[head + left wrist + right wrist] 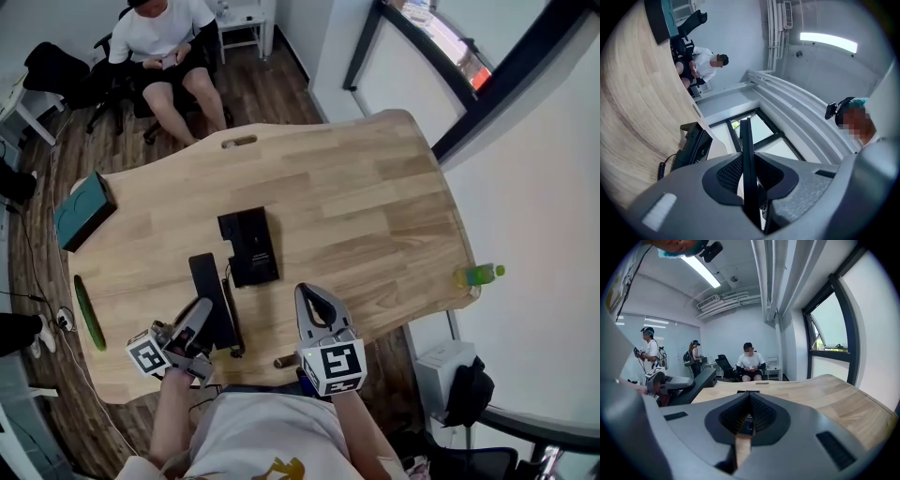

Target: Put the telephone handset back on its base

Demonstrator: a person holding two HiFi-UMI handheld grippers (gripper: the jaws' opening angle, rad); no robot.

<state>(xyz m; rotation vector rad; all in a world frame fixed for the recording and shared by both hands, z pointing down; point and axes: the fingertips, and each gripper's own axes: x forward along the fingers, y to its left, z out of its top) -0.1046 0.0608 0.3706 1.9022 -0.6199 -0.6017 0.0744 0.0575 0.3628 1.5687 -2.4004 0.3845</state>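
Note:
The black telephone base [249,246] lies flat near the middle of the wooden table [375,206]. In front of it and to its left is the long black handset [208,281], with my left gripper [197,319] shut on its near end. A coiled cord [231,314] runs beside it. In the left gripper view the handset [746,154] stands edge-on between the jaws, with the base [693,145] off to the left. My right gripper [310,295] hovers over the table's near edge, right of the handset, shut and holding nothing. The right gripper view shows the handset [696,383] at its left.
A teal box [84,211] lies at the table's left edge, with a long green object [89,314] nearer me. A green bottle [480,275] stands at the right edge. A person [164,56] sits on a chair beyond the table's far side.

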